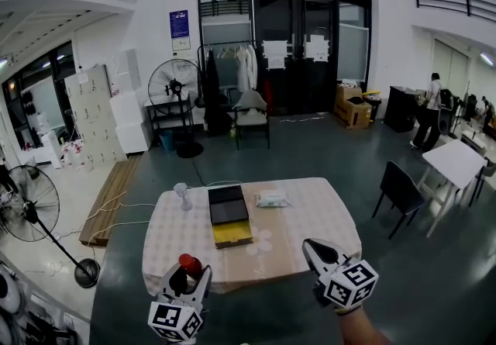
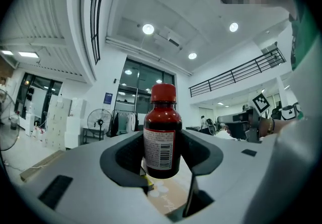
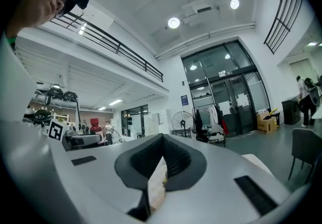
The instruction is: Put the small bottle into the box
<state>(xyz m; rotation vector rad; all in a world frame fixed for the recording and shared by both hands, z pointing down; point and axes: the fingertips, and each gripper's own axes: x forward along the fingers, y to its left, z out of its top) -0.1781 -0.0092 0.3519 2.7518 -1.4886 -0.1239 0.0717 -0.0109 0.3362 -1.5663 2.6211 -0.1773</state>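
A: Where is the small bottle held, and why that way?

B: The small bottle [image 2: 162, 137] is clamped upright round its body by the left gripper [image 1: 191, 274], red cap uppermost, and is seen by the near left edge of the counter [image 1: 310, 215]. It is probably kept upright so that it can be lowered straight into the box [image 1: 226, 205]. The box is laid open in the middle of the counter, well apart from the bottle.

A: And the other one?

B: The right gripper [image 1: 310, 246] is held closed on nothing, its jaws pressed together, by the near right edge. It is judged to be kept aside so that the way to the box is left free.

A: What cannot be made out?

B: A dark half and a yellow half of the box are seen, but which is lid and which is tray cannot be told. The bottle's base is covered by the jaws in the head view, and its label print is too small to be read. In both gripper views only a sliver of the counter is shown.
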